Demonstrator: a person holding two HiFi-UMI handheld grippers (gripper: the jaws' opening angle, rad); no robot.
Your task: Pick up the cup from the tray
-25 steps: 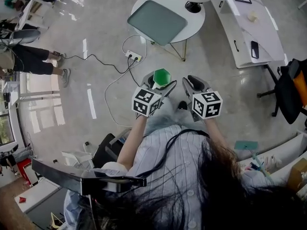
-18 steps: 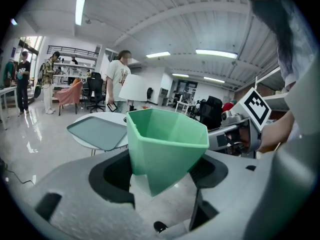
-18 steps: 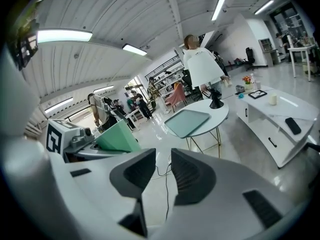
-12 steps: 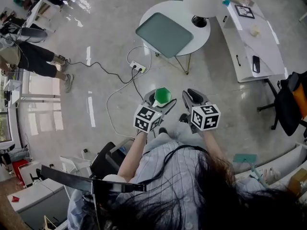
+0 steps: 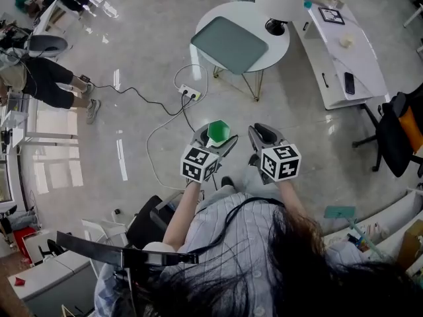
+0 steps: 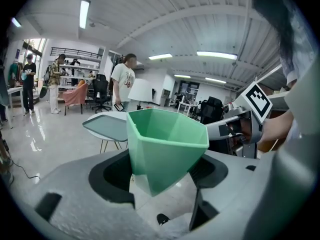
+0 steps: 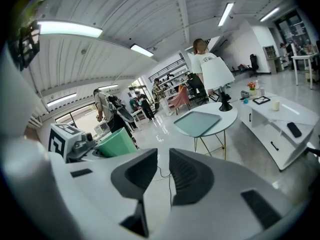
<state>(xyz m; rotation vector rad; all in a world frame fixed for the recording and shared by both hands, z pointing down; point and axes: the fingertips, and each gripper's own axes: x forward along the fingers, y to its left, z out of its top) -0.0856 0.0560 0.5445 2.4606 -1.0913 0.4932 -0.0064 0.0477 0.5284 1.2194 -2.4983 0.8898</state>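
My left claw (image 5: pixel 213 139) gripped the green cup (image 5: pixel 219 130) low on its sides. I held it upright in the air near my body, I think so that it would not slip. The tray (image 5: pixel 229 45) lay bare on the far worktop (image 5: pixel 276 49), well apart from the cup. My right claw (image 5: pixel 262 136) was almost closed, with nothing in it. Where exactly the pads touched the cup was hard to see.

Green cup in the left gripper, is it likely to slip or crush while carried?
The cup looks like thin, empty plastic, so it is probably light and fairly stiff. It tapers downward and the left gripper holds its narrow lower part, so it might tilt or squeeze upward. Its smooth facets may be slippery.
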